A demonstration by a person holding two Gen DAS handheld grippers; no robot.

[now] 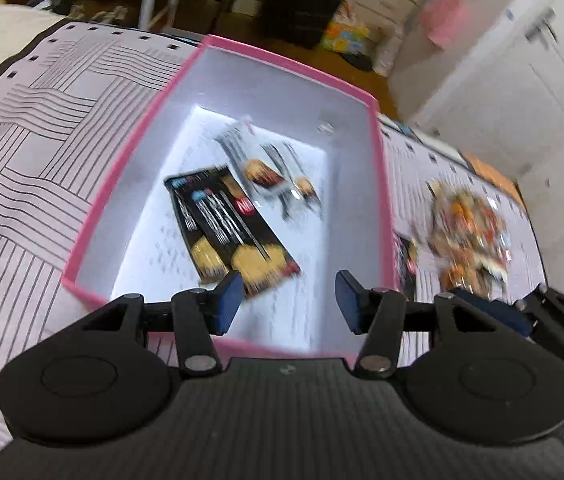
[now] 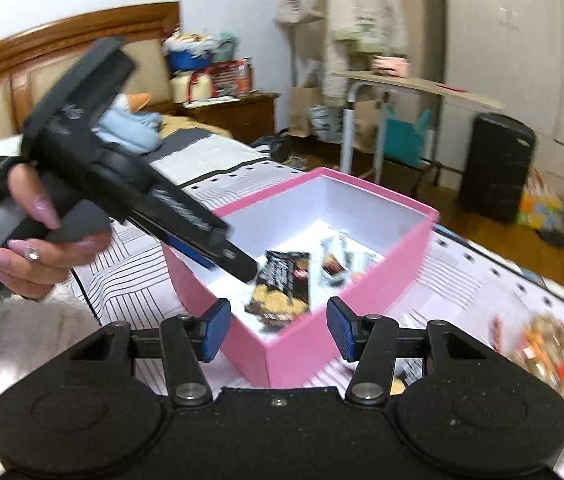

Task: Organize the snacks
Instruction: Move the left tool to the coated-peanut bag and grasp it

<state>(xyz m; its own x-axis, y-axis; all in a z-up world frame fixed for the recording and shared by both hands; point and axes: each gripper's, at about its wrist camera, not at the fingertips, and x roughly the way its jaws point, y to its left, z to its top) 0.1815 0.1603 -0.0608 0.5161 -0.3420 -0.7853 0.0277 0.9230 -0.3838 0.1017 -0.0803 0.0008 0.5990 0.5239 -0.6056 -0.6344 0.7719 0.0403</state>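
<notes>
We are over the pink box [image 1: 378,184] on the bed's striped cover [image 1: 42,128], and it sits open, white inside. Two packs lie flat on its floor: a black snack pack [image 1: 230,232] nearer us, and a pale snack pack [image 1: 270,168] just beyond, the two just beside each other (blur hides whether they touch). Our left gripper [image 1: 288,300] hangs above the box with its fingers apart, nothing between them. Our right gripper [image 2: 274,330] sits near the box corner, fingers apart and bare too. Outside the box, to its right, a heap of snacks [image 1: 470,232] waits on the cover.
</notes>
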